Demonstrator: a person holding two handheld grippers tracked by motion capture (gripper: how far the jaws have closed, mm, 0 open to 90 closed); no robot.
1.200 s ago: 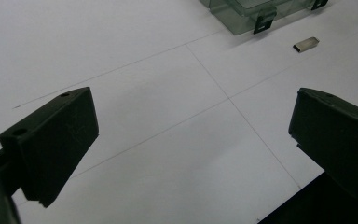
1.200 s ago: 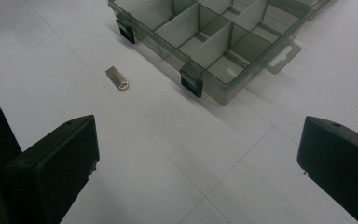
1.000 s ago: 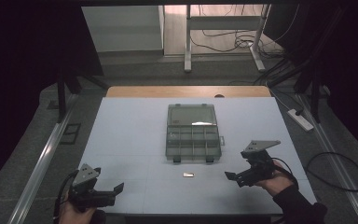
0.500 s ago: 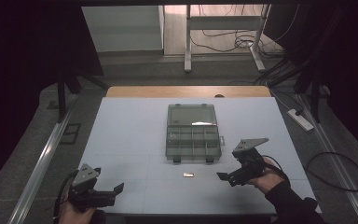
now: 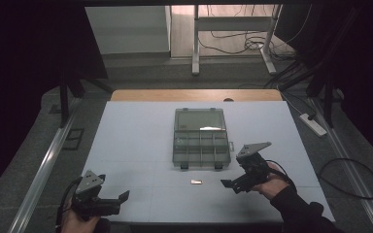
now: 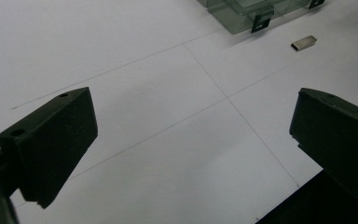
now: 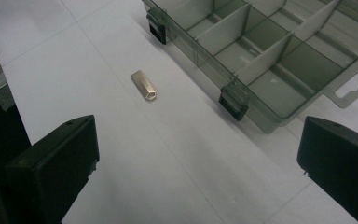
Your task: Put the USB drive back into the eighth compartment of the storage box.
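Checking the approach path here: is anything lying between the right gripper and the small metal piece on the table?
Nothing visible does. The right gripper is open, and only bare white table lies between its jaws and the small metal piece. The compartment box sits off to the side of that path, apart from the piece.

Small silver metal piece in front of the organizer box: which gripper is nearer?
Right. The right gripper is just beside the small silver metal piece, open. The left gripper sits back at the near-left table edge.
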